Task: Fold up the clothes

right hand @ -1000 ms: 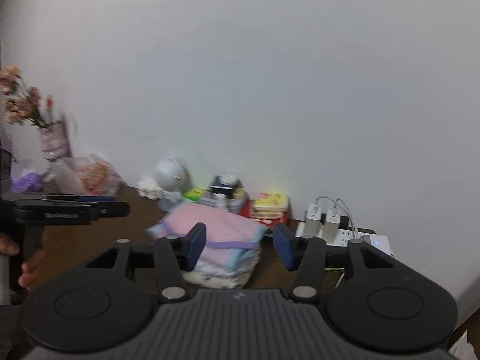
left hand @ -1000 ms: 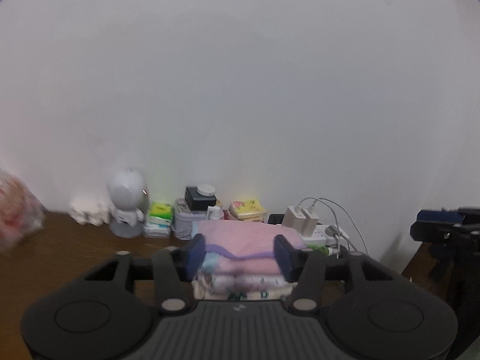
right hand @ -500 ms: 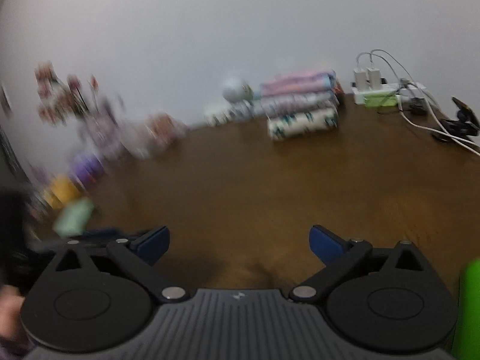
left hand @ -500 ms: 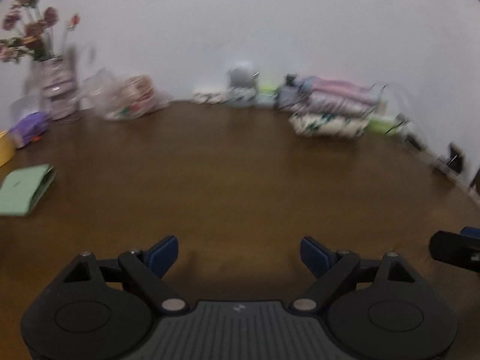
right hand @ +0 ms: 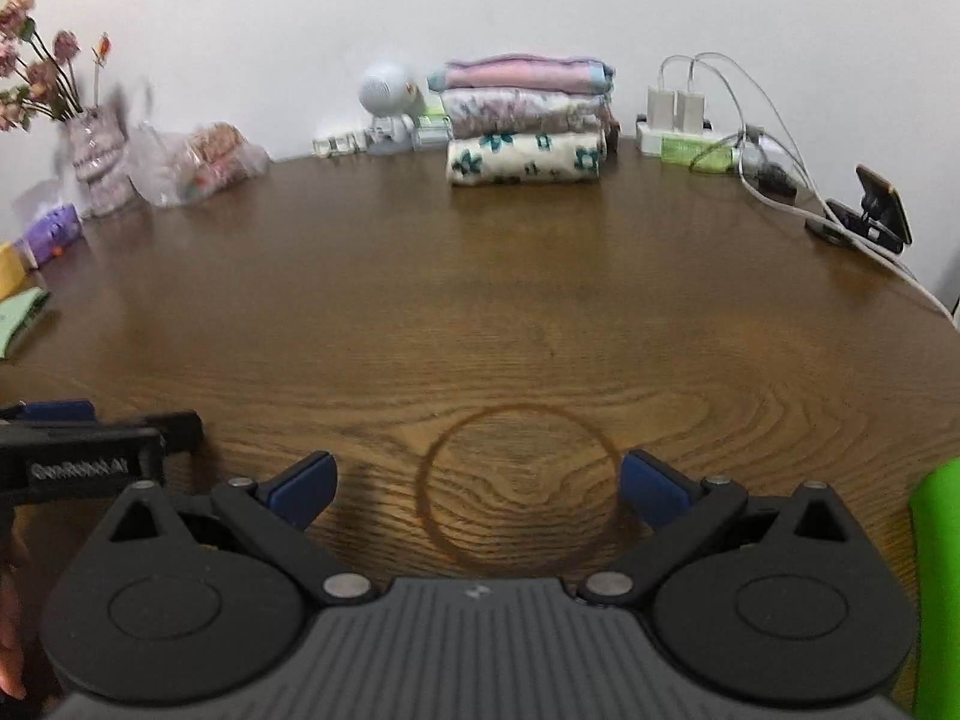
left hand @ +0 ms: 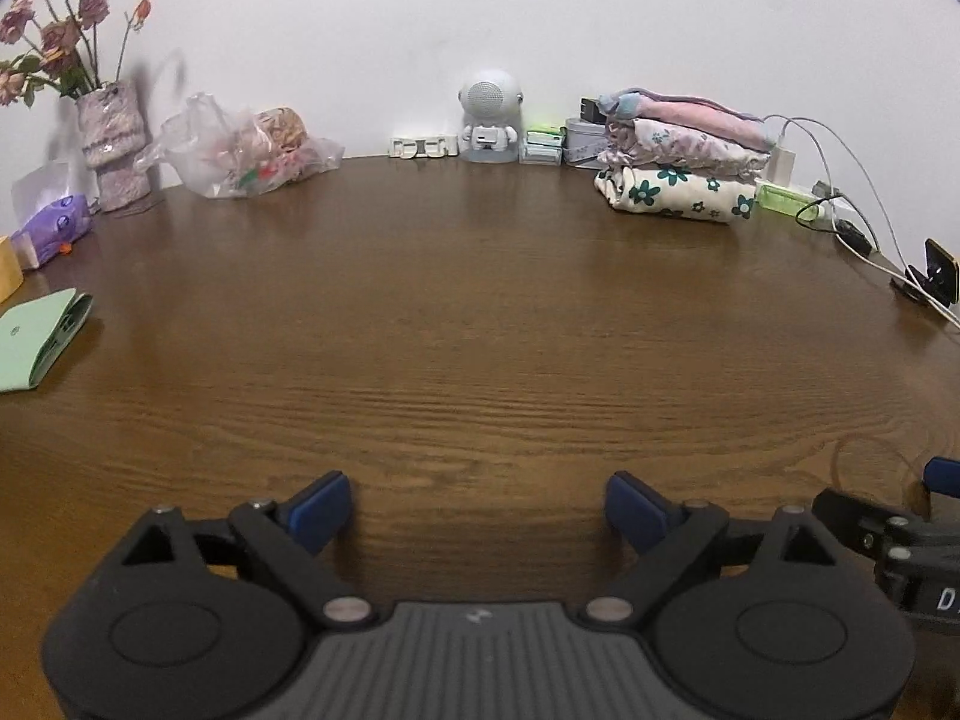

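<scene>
A stack of three folded clothes (left hand: 678, 162) (right hand: 525, 120) sits at the far edge of the brown wooden table (left hand: 480, 312) (right hand: 420, 300): pink on top, a lilac floral piece in the middle, cream with teal flowers below. My left gripper (left hand: 477, 498) hovers low over the bare near part of the table, its jaws opening with nothing between them. To its right, my right gripper (right hand: 478, 483) stands open and empty over a ring stain (right hand: 519, 489). Each shows one blue pad (left hand: 943, 476) (right hand: 54, 409) at the edge of the other's view.
Along the back edge stand a vase of flowers (left hand: 111, 138), a filled plastic bag (left hand: 246, 150), a white robot figure (left hand: 489, 117), and a power strip with chargers and cables (right hand: 684, 132). A phone on a stand (right hand: 876, 210) and a green pouch (left hand: 36, 339) lie at the sides.
Both grippers came away from the stack, dropped toward the near part of the table and tilted downward. Their jaws spread from around the pink top piece to wide apart.
</scene>
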